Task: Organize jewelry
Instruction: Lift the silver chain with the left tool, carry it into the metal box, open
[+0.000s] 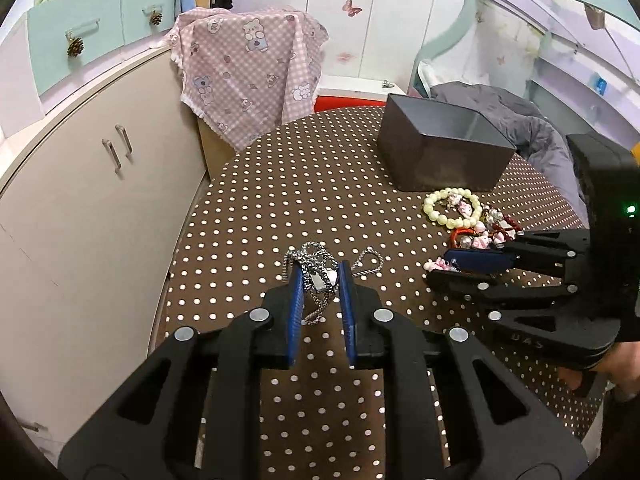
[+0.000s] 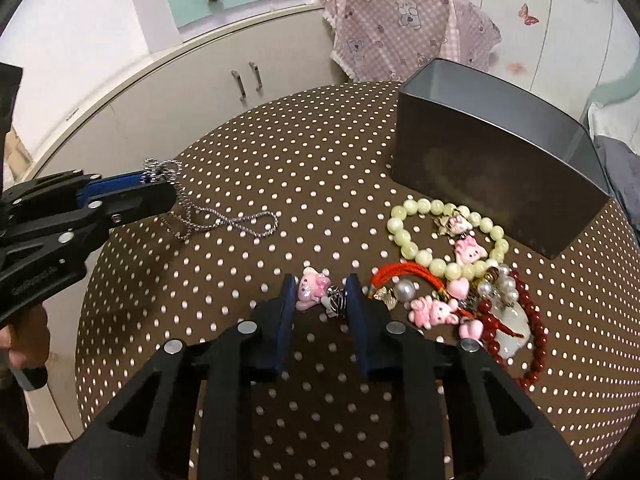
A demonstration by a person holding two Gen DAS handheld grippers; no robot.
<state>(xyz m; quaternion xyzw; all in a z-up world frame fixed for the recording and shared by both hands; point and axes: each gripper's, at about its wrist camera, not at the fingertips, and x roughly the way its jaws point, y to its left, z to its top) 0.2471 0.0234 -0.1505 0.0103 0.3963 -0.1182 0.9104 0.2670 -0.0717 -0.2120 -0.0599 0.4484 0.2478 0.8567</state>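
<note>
- Progress looks early: the dark grey box point(image 1: 444, 148) at about one o'clock on the polka-dot surface point(image 1: 280, 208) shows no jewelry inside, as far as its visible interior tells.
- Left claw point(image 1: 320, 280) is clamped on the silver chain necklace point(image 1: 316, 268), its loops trailing on the surface.
- Right claw point(image 2: 320, 300) is closed around a pink cat charm point(image 2: 314, 290); whether the pads press it, I cannot tell.
- Left to sort, by my judgement: the pale green bead bracelet point(image 2: 444, 236), red cord point(image 2: 404, 276), dark red bead bracelet point(image 2: 532, 332) and pink charms point(image 2: 434, 312), all heaped at three o'clock beside the box.
- Writing: faint raised letters on each claw body, unreadable.
</note>
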